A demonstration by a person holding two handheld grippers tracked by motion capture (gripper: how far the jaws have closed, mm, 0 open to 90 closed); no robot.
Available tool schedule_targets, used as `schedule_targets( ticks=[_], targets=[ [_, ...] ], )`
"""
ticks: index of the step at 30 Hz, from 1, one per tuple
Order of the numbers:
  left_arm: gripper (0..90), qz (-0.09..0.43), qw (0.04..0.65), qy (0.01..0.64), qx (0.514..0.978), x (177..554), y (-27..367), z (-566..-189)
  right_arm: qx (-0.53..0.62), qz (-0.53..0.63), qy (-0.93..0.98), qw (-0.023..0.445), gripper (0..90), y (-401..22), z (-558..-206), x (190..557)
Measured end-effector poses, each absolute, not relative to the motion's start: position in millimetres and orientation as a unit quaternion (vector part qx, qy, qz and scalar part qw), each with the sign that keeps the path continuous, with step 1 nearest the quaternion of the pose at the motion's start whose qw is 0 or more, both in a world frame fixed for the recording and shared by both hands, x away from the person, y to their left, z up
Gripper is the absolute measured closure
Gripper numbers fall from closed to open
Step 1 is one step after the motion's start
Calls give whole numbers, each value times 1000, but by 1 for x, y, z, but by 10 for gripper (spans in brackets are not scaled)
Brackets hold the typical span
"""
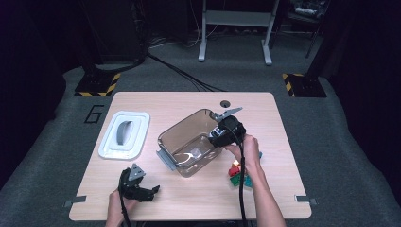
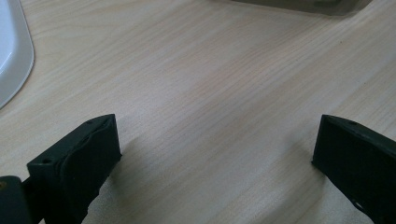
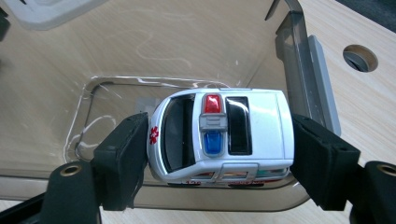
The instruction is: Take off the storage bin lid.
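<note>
Light wooden table (image 1: pixel 189 198), rounded corners, small round hole (image 1: pixel 225 103) near the far edge. Clear plastic bin (image 1: pixel 177 137) sits near the middle of the tabletop, set at an angle, lid off. The white lid (image 1: pixel 124 135) lies flat on the table to the left of the bin, apart from it. Right gripper (image 1: pixel 218 138) is held over the bin's near right rim, pointing down into it; in the right gripper view the two black pads (image 3: pixel 122 158) press on the front and rear ends of a white toy ambulance (image 3: pixel 222 133), red and blue light bar on the roof, red star mark at one end. The ambulance hangs above the bin's clear floor, inside the line of the walls; contact with the floor cannot be told. Left gripper (image 1: pixel 150 193) is held low over the near left part of the table, well apart from the bin; its jaws stand wide apart with bare wood between them, nothing held. Small heap of coloured toy blocks (image 1: pixel 239 176), red and green among them, lies on the table just to the right of the bin, beside the right hand (image 1: pixel 246 151).
</note>
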State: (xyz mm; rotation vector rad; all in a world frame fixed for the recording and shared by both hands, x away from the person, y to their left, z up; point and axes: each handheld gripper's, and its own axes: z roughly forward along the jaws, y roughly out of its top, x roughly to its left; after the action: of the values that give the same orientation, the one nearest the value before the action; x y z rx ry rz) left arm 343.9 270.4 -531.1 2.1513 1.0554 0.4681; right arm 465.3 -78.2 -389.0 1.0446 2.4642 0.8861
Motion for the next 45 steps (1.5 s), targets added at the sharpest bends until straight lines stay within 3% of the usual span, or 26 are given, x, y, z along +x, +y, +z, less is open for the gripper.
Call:
schedule_targets(
  ticks=[6, 14, 25, 36, 45],
  targets=[
    [6, 180, 339, 402, 831, 344, 271, -530, 365, 307, 862, 169, 248, -79, -390, 465],
    [10, 179, 339, 402, 832, 344, 271, -530, 376, 338, 845, 172, 139, -89, -384, 457],
    [10, 179, 340, 402, 831, 344, 271, -530, 417, 361, 815, 180, 52, -135, -382, 436],
    [10, 178, 339, 402, 831, 344, 271, -530, 482, 339, 790, 172, 15, -187, -422, 428],
    [10, 178, 339, 403, 831, 344, 271, -530, 543, 333, 755, 155, 64, -217, -465, 438]
  ],
)
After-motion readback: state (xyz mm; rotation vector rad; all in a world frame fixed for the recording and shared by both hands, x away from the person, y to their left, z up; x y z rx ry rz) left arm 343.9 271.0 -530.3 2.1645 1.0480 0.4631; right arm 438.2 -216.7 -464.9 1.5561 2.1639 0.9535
